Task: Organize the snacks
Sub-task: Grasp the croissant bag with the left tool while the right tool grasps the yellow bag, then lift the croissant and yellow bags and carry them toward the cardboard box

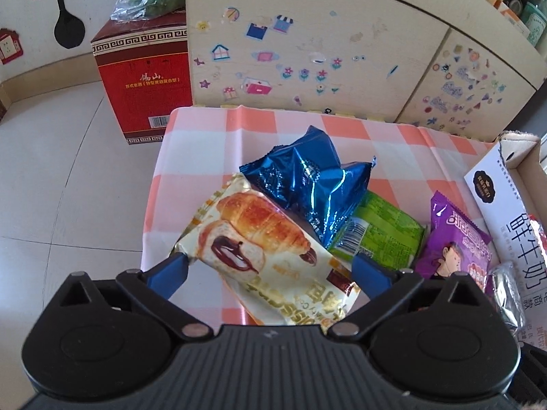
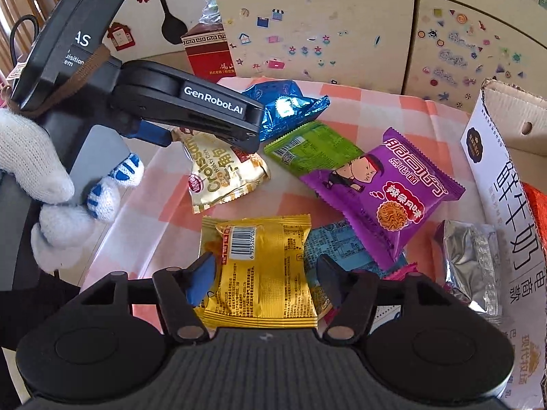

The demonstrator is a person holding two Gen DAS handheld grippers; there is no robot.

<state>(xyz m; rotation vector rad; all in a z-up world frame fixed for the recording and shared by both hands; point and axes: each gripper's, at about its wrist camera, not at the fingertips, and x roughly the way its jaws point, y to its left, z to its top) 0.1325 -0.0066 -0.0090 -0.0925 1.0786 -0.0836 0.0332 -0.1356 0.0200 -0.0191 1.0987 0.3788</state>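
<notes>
Red box (image 1: pixel 143 78): on the floor, far ahead and left of the left gripper, against the cupboard (image 1: pixel 307 34).
Glove (image 2: pixel 41 171): white knit, wrapped round the left gripper's handle at the left of the right wrist view.
Left gripper (image 1: pixel 270 266): fingers spread wide, one on each side of the croissant pack; whether the pads touch the wrapper I cannot tell.
Croissant pack (image 1: pixel 259 242): cream wrapper lying on the checked cloth (image 1: pixel 212 130), running from between the left fingers forward and left.
Blue bag (image 1: pixel 307 177): crumpled foil, just ahead of the left gripper, its near edge over the croissant pack and the green pack.
Green pack (image 1: pixel 379 235): ahead and right of the left gripper, partly under the blue bag, beside its right finger.
Right gripper (image 2: pixel 265 276): fingers wide apart, straddling the yellow pack; contact cannot be told.
Yellow pack (image 2: pixel 263 266): barcode side up, flat on the cloth between the right fingers.
Light-blue pack (image 2: pixel 335 249): just right of the yellow pack, by the right finger, partly under the purple pack.
Purple pack (image 2: pixel 386 184): ahead and right of the right gripper, overlapping the green pack's near end.
Silver pack (image 2: pixel 468 259): right of the right gripper, against the carton.
Carton (image 2: pixel 495 184): white milk box with open flaps, far right of both grippers.
</notes>
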